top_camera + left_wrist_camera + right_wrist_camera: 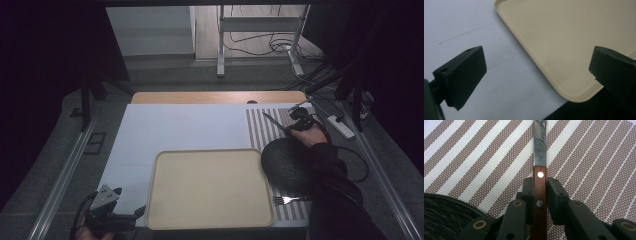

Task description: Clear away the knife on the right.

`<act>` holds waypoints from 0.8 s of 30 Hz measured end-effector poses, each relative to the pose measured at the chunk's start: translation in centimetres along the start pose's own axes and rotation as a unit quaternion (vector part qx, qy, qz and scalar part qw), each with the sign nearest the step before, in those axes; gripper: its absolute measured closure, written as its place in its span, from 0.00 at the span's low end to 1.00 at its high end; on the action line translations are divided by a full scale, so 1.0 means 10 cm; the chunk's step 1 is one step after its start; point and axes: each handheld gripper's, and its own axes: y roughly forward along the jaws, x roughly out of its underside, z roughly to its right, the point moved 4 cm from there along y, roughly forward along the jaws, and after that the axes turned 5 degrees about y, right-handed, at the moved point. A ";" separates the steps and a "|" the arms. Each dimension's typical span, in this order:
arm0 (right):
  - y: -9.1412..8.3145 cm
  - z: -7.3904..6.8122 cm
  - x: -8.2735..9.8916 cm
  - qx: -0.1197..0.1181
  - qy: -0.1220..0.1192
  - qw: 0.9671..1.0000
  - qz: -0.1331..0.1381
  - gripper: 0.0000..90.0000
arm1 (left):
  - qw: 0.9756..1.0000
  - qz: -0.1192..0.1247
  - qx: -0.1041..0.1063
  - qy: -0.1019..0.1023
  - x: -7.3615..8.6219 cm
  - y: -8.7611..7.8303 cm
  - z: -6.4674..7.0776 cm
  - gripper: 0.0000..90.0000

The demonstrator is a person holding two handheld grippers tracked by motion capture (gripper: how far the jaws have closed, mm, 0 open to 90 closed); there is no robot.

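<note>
A knife [274, 121] with a wooden handle and a steel blade [540, 145] lies on the brown-and-white striped placemat [258, 131] at the far right of the table. My right gripper [296, 125] is shut on its handle, the two pads pressing both sides of the wood in the right gripper view [540, 183]. My left gripper [135, 212] rests at the table's near left edge. Its jaws stand wide apart and hold nothing [536, 72], over the near left corner of a beige tray [564, 37].
The beige tray [210, 151] lies bare in the near middle of the white table top [175, 125]. A dark round plate [287, 162] sits on the placemat [599, 170] just right of the tray, its rim [441, 217] close beside the right gripper. A fork [287, 200] lies nearer the front edge.
</note>
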 end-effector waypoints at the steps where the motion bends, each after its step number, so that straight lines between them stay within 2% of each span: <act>1: 0.00 0.00 0.00 0.000 0.000 1.000 0.000 0.86 | 1.000 0.000 0.000 0.000 0.00 0.00 0.00 0.01; 4: 0.00 0.00 0.00 0.003 -0.007 1.000 -0.002 0.86 | 1.000 0.000 0.000 0.000 0.00 0.00 0.00 0.01; 6: 0.00 -0.01 -0.01 0.026 -0.022 0.999 0.002 0.87 | 1.000 0.000 0.000 0.000 0.00 0.00 0.00 0.01; 10: 0.00 0.01 -0.01 0.038 -0.024 0.999 0.008 0.87 | 1.000 0.000 0.000 0.000 0.00 0.00 0.00 0.01; 15: -0.02 0.08 0.00 0.041 -0.013 0.999 0.014 0.87 | 1.000 0.000 0.000 0.000 0.00 0.00 0.00 0.01; 24: -0.15 0.17 0.00 0.037 0.014 0.998 0.046 0.87 | 1.000 0.000 0.000 0.000 0.00 0.00 0.00 0.01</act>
